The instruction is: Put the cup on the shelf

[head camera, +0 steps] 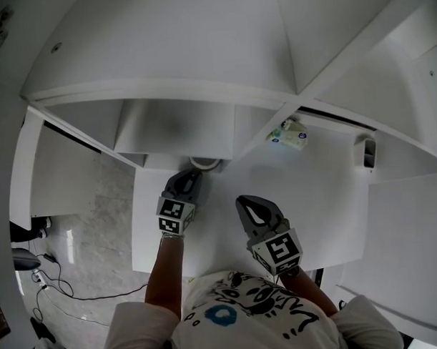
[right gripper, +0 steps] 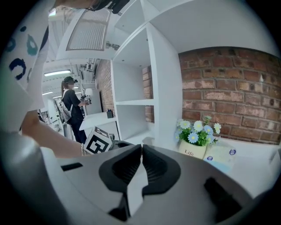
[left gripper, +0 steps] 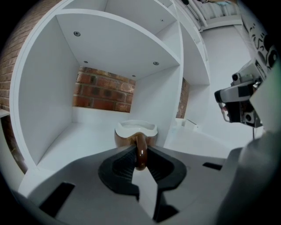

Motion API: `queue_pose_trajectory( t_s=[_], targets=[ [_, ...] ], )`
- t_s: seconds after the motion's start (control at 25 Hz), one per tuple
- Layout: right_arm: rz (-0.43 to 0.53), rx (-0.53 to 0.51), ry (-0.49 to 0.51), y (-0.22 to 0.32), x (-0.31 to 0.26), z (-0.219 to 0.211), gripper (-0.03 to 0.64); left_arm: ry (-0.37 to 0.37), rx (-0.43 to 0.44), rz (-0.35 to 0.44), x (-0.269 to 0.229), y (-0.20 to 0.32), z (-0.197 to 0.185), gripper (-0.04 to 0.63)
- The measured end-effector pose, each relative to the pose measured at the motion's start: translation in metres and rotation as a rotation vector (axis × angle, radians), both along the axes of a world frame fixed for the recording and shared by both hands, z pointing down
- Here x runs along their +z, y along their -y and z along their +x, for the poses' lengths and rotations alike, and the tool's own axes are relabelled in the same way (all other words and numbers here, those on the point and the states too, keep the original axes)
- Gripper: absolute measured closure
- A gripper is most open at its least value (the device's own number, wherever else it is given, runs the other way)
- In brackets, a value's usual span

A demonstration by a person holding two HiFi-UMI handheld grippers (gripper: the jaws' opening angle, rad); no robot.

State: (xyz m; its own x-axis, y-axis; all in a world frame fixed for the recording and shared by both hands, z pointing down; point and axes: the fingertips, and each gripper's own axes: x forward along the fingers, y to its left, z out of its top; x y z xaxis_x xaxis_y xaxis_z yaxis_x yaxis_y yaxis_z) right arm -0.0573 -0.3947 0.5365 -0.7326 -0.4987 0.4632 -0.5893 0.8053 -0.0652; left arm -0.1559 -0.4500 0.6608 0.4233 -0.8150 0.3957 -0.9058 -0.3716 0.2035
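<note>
Right now the left gripper [left gripper: 140,154] pinches the brown cup [left gripper: 135,133] by its handle [left gripper: 141,149], jaws only narrowly apart around it, with the cup at the front of a white shelf [left gripper: 66,140] compartment, while the right gripper [right gripper: 141,148] hangs alongside, jaws together and empty.

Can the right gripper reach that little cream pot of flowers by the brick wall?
Probably yes: the right gripper, empty with jaws together, faces the cream pot of flowers with only white tabletop between. It must open first.
</note>
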Motion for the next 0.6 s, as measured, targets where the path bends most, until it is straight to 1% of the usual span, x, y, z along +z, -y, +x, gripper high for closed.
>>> queue_pose_trajectory(
  t_s=[0.2,0.32,0.48,0.6],
  targets=[
    [-0.006,0.000,-0.005,-0.007,-0.002,0.008,0.589,0.011,-0.016,-0.021,0.005,-0.003,0.004,0.534],
    [-0.022,0.002,-0.014,-0.014,0.000,0.016,0.589,-0.031,-0.040,-0.029,0.002,-0.002,0.005,0.529],
    [-0.036,-0.001,-0.012,-0.020,0.001,0.019,0.588,-0.097,-0.052,-0.050,-0.002,-0.004,0.004,0.499],
    [-0.035,-0.014,-0.006,-0.026,0.000,0.017,0.588,-0.084,-0.044,-0.064,-0.002,-0.008,0.005,0.479]
  ],
)
